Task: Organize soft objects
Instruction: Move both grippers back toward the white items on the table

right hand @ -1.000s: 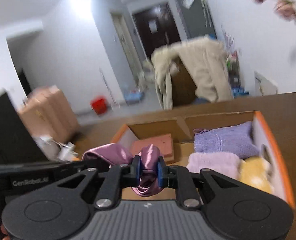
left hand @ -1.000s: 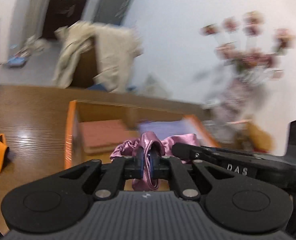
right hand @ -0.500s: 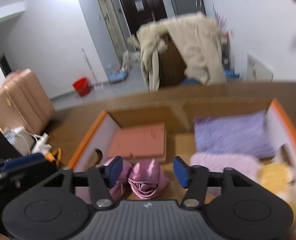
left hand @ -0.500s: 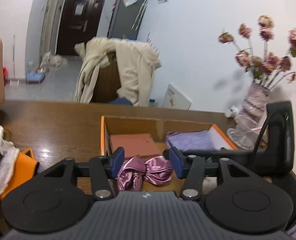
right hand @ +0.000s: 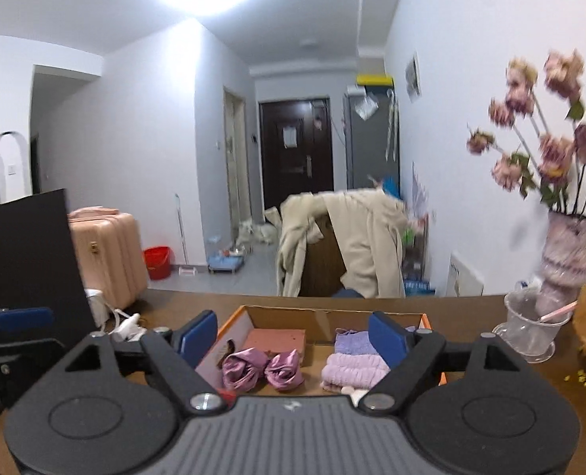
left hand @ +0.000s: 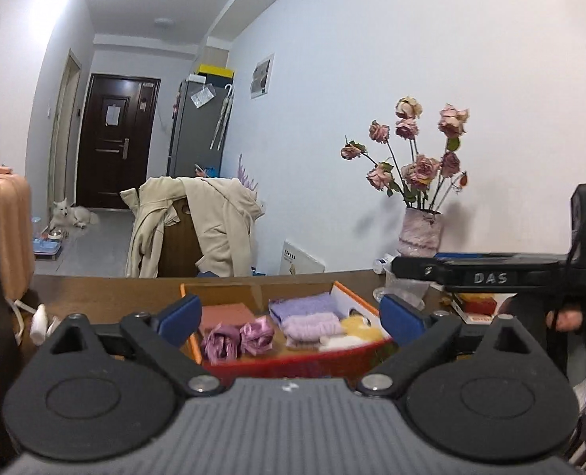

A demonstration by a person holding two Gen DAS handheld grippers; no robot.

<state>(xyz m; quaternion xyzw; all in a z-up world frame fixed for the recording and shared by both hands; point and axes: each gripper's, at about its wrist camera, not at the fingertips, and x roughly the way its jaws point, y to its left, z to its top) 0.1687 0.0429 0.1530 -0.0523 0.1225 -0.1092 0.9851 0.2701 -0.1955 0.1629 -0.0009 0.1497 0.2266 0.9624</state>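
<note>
Both the left gripper [left hand: 289,314] and right gripper [right hand: 293,336] have just been opening, empty, with the shiny pink satin scrunchie [right hand: 262,368] dropped inside the orange-rimmed cardboard box [right hand: 233,322] beside the lilac towels [right hand: 354,368], so this placement looks done and the next move calls for finding another soft item.

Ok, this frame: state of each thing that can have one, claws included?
left claw: jaws just opened wide, nothing between them
right claw: jaws just opened wide, nothing between them
pink satin cloth: bunched, lying in the box, released
cardboard box: open-topped, on the table
lilac towels: folded, in the box
coat: draped over a chair
dark door: closed
</note>
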